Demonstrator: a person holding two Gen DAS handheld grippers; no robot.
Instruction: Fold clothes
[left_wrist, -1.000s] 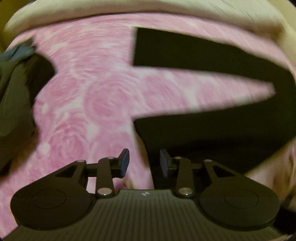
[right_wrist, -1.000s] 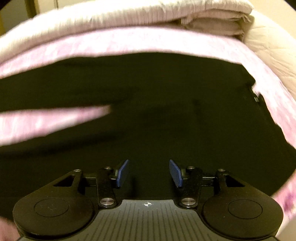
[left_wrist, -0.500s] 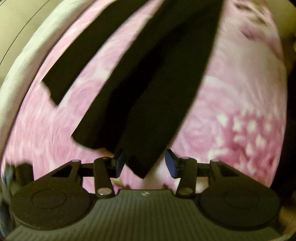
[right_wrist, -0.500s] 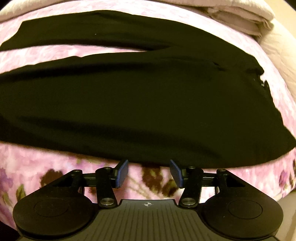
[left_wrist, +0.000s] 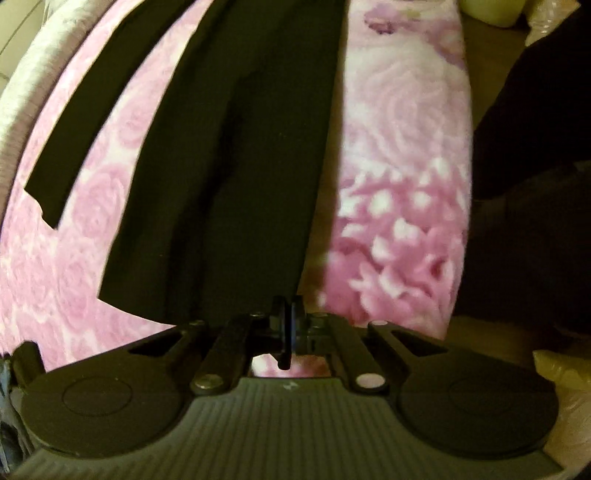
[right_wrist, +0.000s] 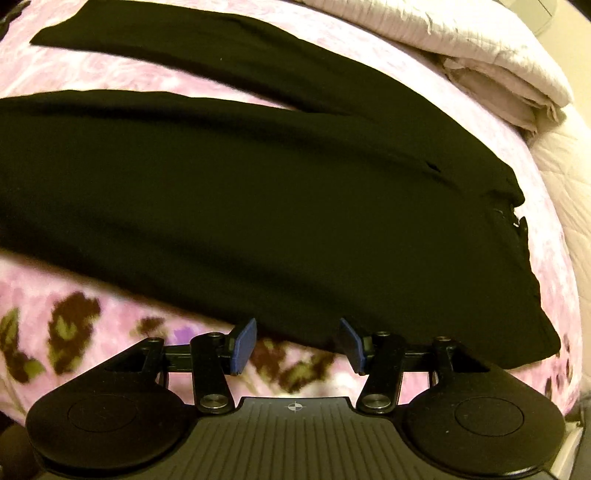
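The black trousers (right_wrist: 258, 192) lay spread flat on the pink floral blanket (left_wrist: 399, 155), both legs extended and split apart toward their hems, waistband end toward the folded pale bedding (right_wrist: 498, 66). The left gripper (left_wrist: 287, 314) had its jaws fully together, and a thin strip of dark cloth showed in the seam between them, hanging down just behind the tips; judged as clamped on the hem corner of the nearer trouser leg, which ran straight ahead of the jaws. The right gripper (right_wrist: 297, 341) had its jaws apart, nothing pressed between the blue pads (right_wrist: 243, 343); the near edge of the trousers sat just ahead of and between them, not yet seized. Risks, as judgement: the left bite looked shallow, at the very corner, so a lift could let the cloth slip free. If the right jaws closed slightly low they might catch blanket pile with the trouser edge, or blanket alone, and drag the bedding along. Lifting one side before the other was secured would likely skew the leg and put a diagonal crease in the fold. The fabric looked limp and would sag between the two grip points.
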